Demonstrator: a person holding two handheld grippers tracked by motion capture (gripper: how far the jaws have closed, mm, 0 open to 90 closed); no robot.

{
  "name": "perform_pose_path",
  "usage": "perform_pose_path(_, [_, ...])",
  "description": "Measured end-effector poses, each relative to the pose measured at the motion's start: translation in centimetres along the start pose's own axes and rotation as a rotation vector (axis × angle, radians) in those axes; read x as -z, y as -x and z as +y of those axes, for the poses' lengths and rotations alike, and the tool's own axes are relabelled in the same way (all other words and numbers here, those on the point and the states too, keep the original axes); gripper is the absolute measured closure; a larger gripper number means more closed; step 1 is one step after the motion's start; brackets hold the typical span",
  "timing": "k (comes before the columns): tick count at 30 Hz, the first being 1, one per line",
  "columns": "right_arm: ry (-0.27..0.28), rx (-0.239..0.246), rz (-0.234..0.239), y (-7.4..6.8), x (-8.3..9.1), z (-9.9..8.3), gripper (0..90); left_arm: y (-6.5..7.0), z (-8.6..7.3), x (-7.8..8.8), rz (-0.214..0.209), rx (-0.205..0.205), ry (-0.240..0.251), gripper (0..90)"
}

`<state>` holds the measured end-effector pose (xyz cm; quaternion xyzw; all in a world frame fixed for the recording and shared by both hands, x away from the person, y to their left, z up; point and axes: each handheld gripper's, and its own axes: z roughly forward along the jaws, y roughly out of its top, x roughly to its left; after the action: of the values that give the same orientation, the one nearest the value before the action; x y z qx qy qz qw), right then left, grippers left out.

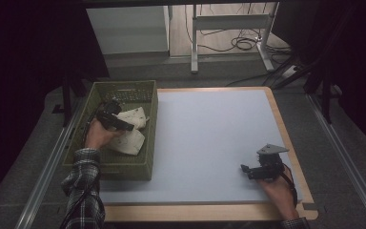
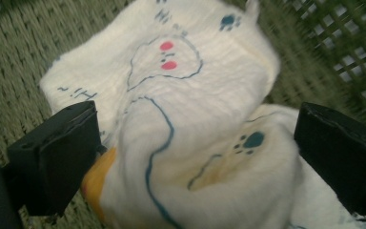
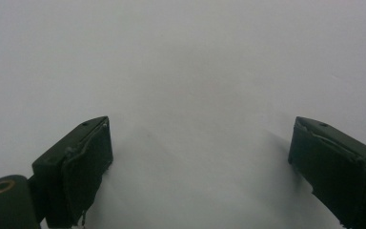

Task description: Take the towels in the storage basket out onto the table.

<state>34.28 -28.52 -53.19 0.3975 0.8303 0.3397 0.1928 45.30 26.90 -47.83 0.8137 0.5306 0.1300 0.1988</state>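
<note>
The surface point(image 1: 209, 143) is a pale grey mat with a light wood border, taking up the middle of the frame. An olive green basket point(image 1: 150, 119) sits on its left edge, toward the centre left, overhanging a bit.

The high view looks from above the person's side of the table point(image 1: 209, 143), forward and down, and it takes in the whole top, the green basket point(image 1: 119, 167) at the left and the floor behind. The left gripper view rides on the left gripper point(image 1: 116, 121); it looks down into the basket from very near, at the white cloth point(image 2: 190, 124), which the high view also shows point(image 1: 131, 140). The right gripper view rides on the right gripper point(image 1: 248, 171) and faces the bare table top point(image 3: 181, 71) from close, near the right front corner.
</note>
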Motion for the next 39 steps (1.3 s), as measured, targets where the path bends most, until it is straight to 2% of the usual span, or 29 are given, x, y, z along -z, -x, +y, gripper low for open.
perform_pose_path(4, [0.0, 0.0, 0.0, 0.0, 0.0, 0.0, 7.8, 0.0, 0.0, -1.1, 0.0, -0.036, -0.083, 9.1])
perform_pose_path(6, [0.0, 0.0, 0.001, 0.0, 0.0, 0.0, 7.8, 0.0, -0.1, -1.6, 0.002, -0.035, -0.122, 14.4])
perform_pose_path(8, [0.0, 0.0, 0.001, 0.0, 0.0, 0.0, 7.8, 0.0, -0.2, -2.0, -0.02, -0.034, -0.151, 22.7])
perform_pose_path(10, [0.0, 0.0, 0.001, 0.0, 0.0, 0.0, 7.8, 0.0, -0.3, -2.4, -0.015, -0.037, -0.208, 28.6])
perform_pose_path(13, [0.0, 0.0, 0.001, 0.0, 0.0, 0.0, 7.8, 0.1, -0.5, -2.8, -0.04, -0.032, -0.27, 46.4])
perform_pose_path(15, [0.0, 0.0, 0.001, 0.0, 0.0, 0.0, 7.8, 0.0, -0.5, -2.7, -0.058, -0.024, -0.274, 61.9])
perform_pose_path(17, [0.0, 0.0, 0.001, 0.0, 0.0, 0.0, 7.8, 0.0, -0.4, -2.4, -0.063, -0.025, -0.262, 77.1])
perform_pose_path(19, [0.0, 0.0, 0.001, 0.0, 0.0, 0.0, 7.9, -0.1, -0.3, -2.0, -0.074, -0.016, -0.233, 79.6])
perform_pose_path(25, [0.0, 0.0, 0.001, 0.0, 0.0, 0.0, 7.8, -0.6, -0.2, 0.0, -0.114, 0.051, -0.094, 80.9])
perform_pose_path(30, [0.0, 0.0, 0.001, 0.0, 0.0, 0.0, 7.9, -0.7, -0.3, 1.6, -0.148, 0.072, -0.023, 80.9])
perform_pose_path(35, [0.0, 0.0, 0.001, 0.0, 0.0, 0.0, 7.8, -0.7, -0.2, 4.1, -0.186, 0.097, 0.061, 80.8])
perform_pose_path(39, [0.0, 0.001, 0.001, 0.0, 0.0, 0.0, 7.8, -0.4, -0.1, 5.9, -0.173, 0.089, 0.108, 80.7])
